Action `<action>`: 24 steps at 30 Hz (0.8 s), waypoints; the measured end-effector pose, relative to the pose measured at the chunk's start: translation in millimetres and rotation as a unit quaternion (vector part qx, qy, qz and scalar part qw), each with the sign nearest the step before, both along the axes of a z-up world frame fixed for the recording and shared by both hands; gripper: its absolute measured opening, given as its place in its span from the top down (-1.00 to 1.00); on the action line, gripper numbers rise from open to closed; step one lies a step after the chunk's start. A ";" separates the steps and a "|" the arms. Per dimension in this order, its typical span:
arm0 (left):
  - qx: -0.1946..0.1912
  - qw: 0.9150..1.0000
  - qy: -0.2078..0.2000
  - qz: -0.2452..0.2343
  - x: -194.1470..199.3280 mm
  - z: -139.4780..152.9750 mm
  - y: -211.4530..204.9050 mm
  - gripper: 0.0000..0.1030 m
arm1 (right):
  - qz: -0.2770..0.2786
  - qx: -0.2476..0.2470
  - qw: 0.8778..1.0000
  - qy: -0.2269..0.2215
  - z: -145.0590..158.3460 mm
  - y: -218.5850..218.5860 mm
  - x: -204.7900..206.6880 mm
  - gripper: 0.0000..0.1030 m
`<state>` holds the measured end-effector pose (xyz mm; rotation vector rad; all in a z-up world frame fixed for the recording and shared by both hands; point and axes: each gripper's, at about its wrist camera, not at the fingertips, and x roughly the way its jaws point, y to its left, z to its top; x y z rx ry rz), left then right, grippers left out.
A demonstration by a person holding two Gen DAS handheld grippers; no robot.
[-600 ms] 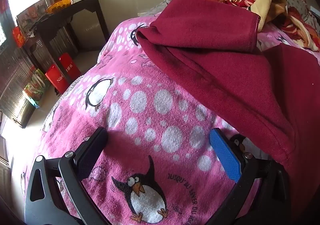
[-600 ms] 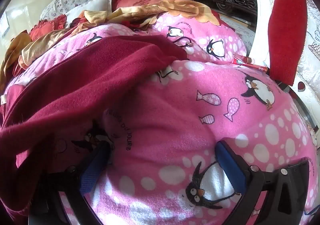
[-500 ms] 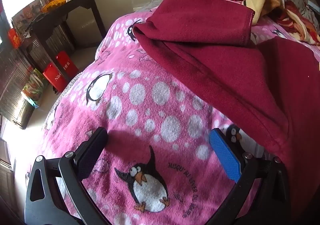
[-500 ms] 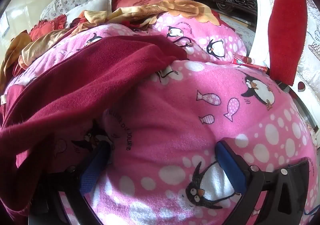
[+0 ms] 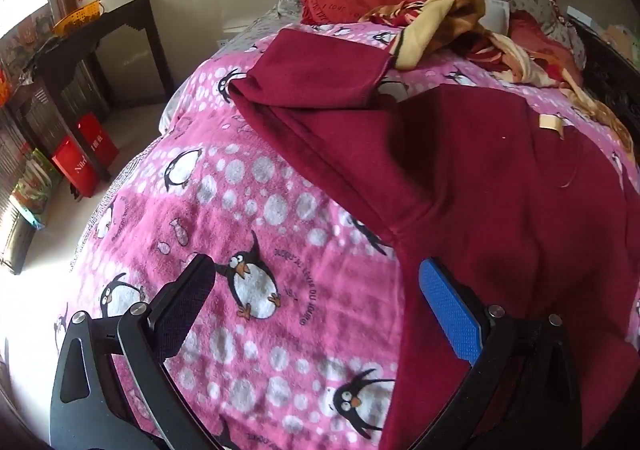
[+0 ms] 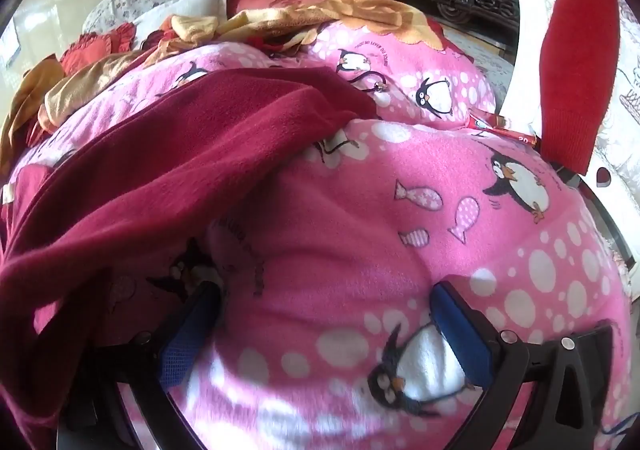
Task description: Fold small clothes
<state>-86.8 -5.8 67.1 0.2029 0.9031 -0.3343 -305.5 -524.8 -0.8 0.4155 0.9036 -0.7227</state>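
- Since the earlier frames the left wrist view has pulled back and swung right: more of the maroon garment point(image 5: 500, 178) fills its right half, and a cream label point(image 5: 550, 122) has come into sight at upper right; the right wrist view has barely changed.
- Left gripper point(image 5: 316, 290) stands with jaws spread wide and nothing between them but the pink penguin blanket point(image 5: 256, 186); its blue-padded finger sits at the garment's edge, lower right.
- Right gripper point(image 6: 324, 314) is likewise wide apart and empty, over the blanket point(image 6: 440, 218).
- Garment point(image 6: 192, 162) lies across that frame's left half, one sleeve folded over.
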 end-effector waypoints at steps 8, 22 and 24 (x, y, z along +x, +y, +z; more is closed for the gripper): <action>0.004 0.998 -0.023 -0.054 -25.3 5.4 -25.1 -0.99 | 0.013 0.032 0.999 -0.014 61.5 49.8 -58.2 -0.86; -0.002 0.995 -0.039 -0.094 -53.4 26.8 -43.1 -0.99 | 0.167 0.064 0.980 -0.092 164.1 209.0 -62.7 -0.86; -0.007 0.995 -0.035 -0.094 -52.8 28.8 -41.1 -0.99 | 0.186 0.062 0.976 -0.095 170.2 232.4 -48.2 -0.86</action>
